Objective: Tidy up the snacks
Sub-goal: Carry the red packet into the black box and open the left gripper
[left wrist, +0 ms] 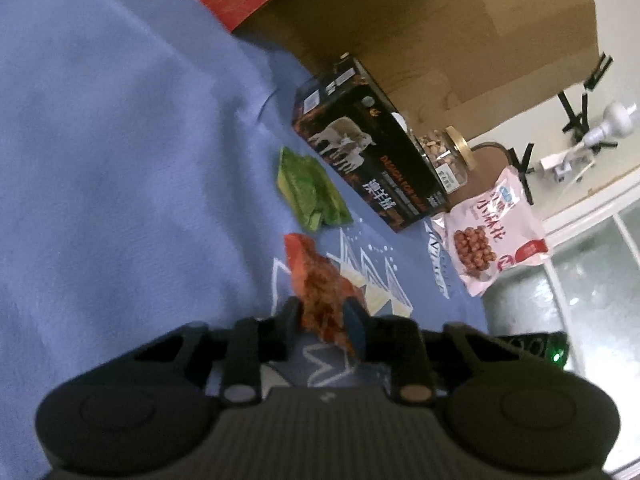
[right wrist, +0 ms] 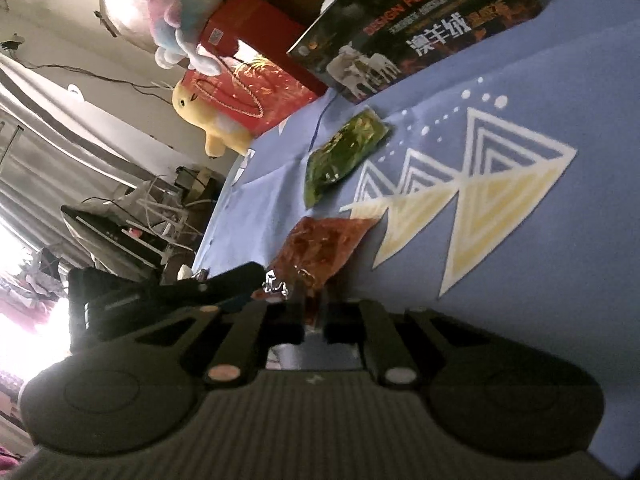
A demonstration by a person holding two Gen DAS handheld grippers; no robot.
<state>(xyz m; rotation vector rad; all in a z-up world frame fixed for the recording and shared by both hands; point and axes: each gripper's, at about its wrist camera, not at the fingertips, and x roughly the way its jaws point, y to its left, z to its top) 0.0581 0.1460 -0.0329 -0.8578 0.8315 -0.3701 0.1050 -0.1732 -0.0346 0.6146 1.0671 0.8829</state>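
Here, orange snack packet (left wrist: 320,300) pinched between both grippers' closed jaws.

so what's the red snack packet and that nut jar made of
Red snack packet: thin plastic film, probably foil-lined; it crinkles, shines, and shows a silvery torn edge in the right wrist view. Nut jar: clear glass or hard plastic, hard to tell; nuts show through, with a gold metallic-looking lid.

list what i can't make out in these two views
- Left wrist view: the near end of the red packet is hidden between the left gripper fingers.
- Left wrist view: small print on the jar label is too small and blurred to read.
- Right wrist view: the black box is cut off by the top edge.
- Right wrist view: the right gripper pads' contact with the packet is dark and unclear.
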